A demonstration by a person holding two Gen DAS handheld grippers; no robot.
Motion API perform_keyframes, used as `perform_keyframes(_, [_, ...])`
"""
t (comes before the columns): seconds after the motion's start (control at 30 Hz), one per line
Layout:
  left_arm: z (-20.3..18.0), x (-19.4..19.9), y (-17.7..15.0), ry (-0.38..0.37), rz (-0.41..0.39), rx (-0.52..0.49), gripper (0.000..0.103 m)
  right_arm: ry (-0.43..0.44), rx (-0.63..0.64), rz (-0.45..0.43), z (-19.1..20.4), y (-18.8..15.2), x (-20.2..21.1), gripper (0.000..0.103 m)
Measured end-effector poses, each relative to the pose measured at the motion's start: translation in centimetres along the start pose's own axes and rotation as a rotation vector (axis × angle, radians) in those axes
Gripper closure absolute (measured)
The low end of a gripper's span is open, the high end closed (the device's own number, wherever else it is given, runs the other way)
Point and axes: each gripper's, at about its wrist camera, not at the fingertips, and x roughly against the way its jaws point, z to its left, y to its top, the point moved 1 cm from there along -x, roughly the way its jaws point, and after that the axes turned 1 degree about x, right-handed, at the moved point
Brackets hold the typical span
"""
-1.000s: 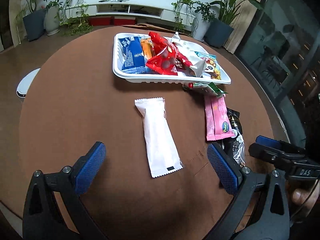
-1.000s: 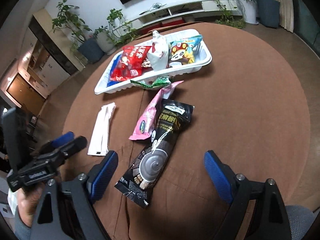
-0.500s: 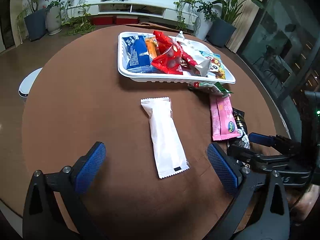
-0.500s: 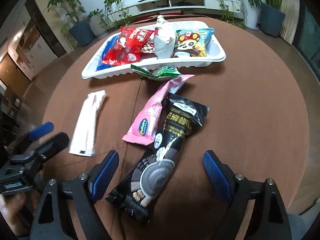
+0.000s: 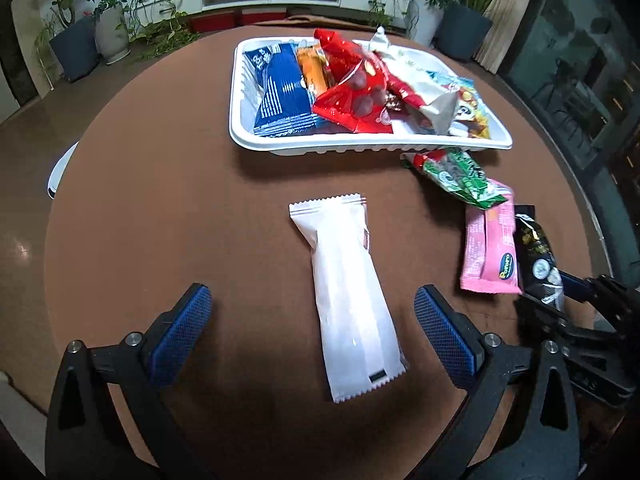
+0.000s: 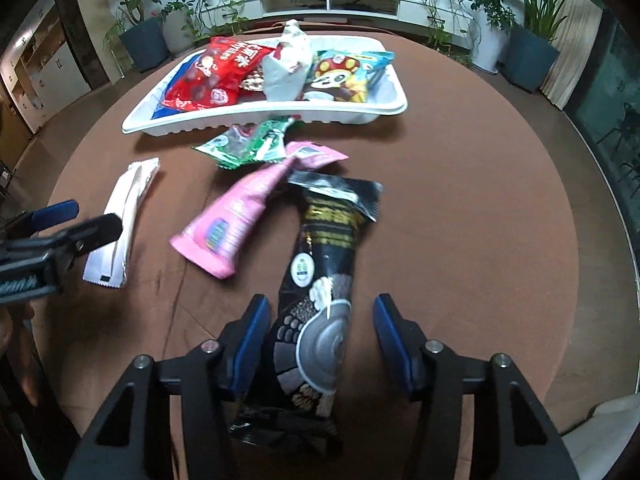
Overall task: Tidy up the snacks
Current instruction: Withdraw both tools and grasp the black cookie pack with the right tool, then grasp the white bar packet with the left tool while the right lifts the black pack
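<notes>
While the right gripper [image 6: 320, 336] closes in around a black snack packet [image 6: 320, 280] on the round brown table [image 6: 460, 220], its jaws have just been narrowing; the left pad sits against the packet's edge, the right pad still stands clear, so the packet lies between them ungripped. Beside it lie a pink packet [image 6: 240, 216] and a green packet [image 6: 248, 144], just in front of a white tray [image 6: 260, 114] heaped with snacks. Only the right wrist view shows the black packet's full length; the left wrist view catches just part of it at the far right. The left wrist view alone shows a blue packet [image 5: 280, 96] and an orange one [image 5: 314, 72] at the tray's left end. There the left gripper [image 5: 312, 328] hangs wide open over a long white packet [image 5: 348, 296], pads well apart on either side, touching nothing.
</notes>
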Motion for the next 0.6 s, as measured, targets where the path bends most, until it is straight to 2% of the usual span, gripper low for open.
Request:
perform_keyframes(0.1, [-0.1, -1.2, 0.2, 0.016, 0.026, -0.007, 0.001, 0.004, -0.011, 0.003, -0.6, -0.2, 0.1, 0.046])
perform_keyframes(0.23, [-0.3, -2.0, 0.5, 0.048, 0.032, -0.02, 0.008, 0.011, -0.019, 0.004, -1.2, -0.4, 0.2, 0.046])
perform_keyframes(0.33, [-0.5, -2.2, 1.0, 0.079, 0.026, -0.039, 0.024, 0.019, -0.022, 0.006, -1.4, -0.5, 0.3, 0.046])
perform_keyframes(0.43, [-0.7, -2.3, 1.5, 0.076, 0.02, -0.048, 0.043, 0.025, -0.027, 0.0, -1.3, -0.6, 0.7, 0.046])
perform_keyframes(0.57, [-1.6, -2.0, 1.5, 0.061, 0.016, -0.078, 0.059, 0.037, -0.04, -0.012, -1.6, -0.6, 1.1, 0.046])
perform_keyframes(0.6, [-1.8, -2.0, 1.5, 0.057, 0.015, -0.088, 0.06, 0.039, -0.044, -0.014, -1.8, -0.6, 1.2, 0.046])
